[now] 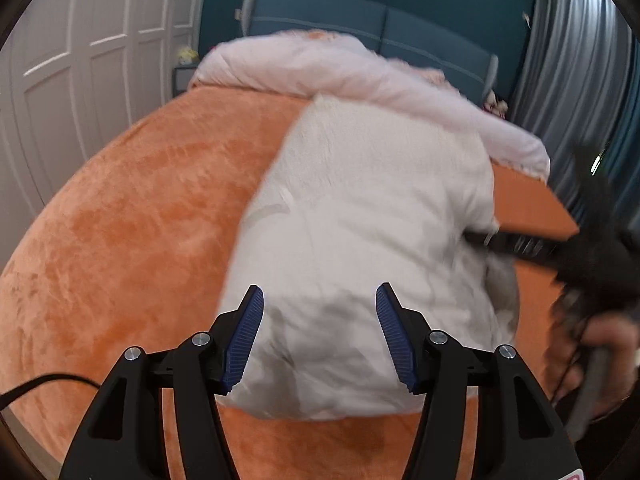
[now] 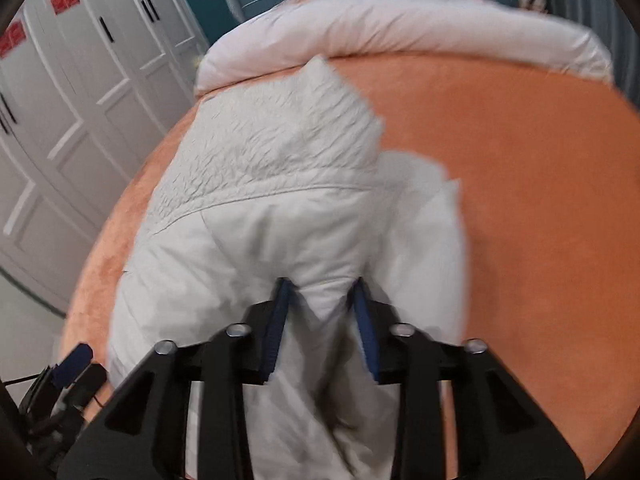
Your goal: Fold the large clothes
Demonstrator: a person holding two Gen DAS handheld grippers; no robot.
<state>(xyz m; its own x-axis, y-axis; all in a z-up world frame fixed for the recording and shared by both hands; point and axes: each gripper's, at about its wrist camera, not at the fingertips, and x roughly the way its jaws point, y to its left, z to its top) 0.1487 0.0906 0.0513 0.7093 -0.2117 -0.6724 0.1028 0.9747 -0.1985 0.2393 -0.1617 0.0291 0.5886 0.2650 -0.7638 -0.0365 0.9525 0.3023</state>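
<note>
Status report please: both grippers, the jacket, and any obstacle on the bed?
Left gripper open, above white jacket. Right gripper shut on jacket fabric. Jacket bunched on orange bed. Pink duvet lies at far end.

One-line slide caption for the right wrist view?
Right gripper pinches a fold of the white jacket lying on the orange bed.
</note>
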